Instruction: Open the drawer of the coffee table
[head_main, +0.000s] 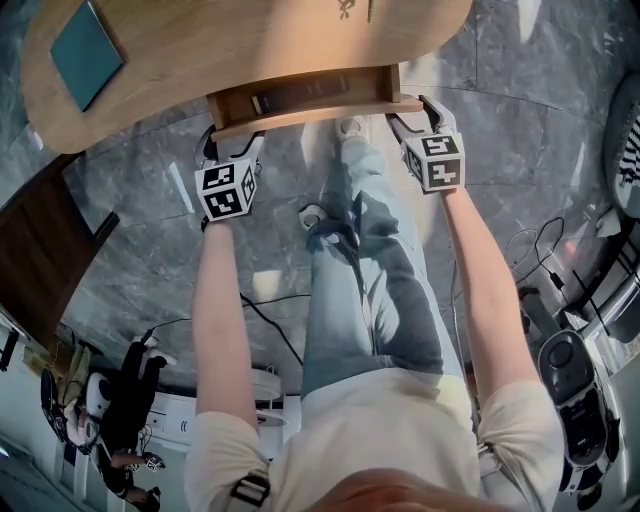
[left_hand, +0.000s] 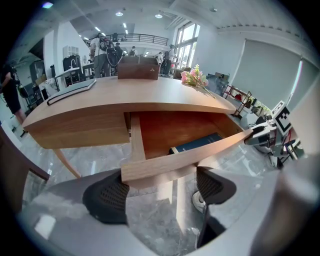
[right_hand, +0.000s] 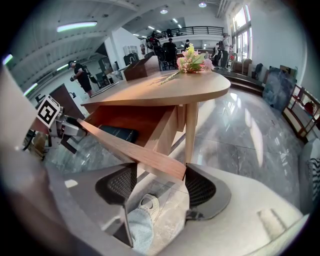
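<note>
The wooden coffee table (head_main: 200, 50) has its drawer (head_main: 310, 100) pulled partly out toward me. Inside the drawer lies a dark book (left_hand: 197, 142), also seen as the book (right_hand: 117, 134). My left gripper (head_main: 215, 150) is at the left end of the drawer front (left_hand: 185, 155). It stands open (left_hand: 162, 185), the board's end just above the gap and running over the right finger. My right gripper (head_main: 405, 120) is at the right end of the drawer front (right_hand: 130, 147). It is open too (right_hand: 160, 185), with that end between its pads (right_hand: 200, 187).
A teal book (head_main: 85, 50), a bunch of flowers (right_hand: 192, 55) and a wooden box (left_hand: 137, 67) sit on the table top. My legs and shoes (head_main: 345, 125) are under the drawer. A table leg (right_hand: 191, 130) stands beside the right gripper. Dark furniture (head_main: 40, 240) is at the left, equipment (head_main: 570, 370) at the right.
</note>
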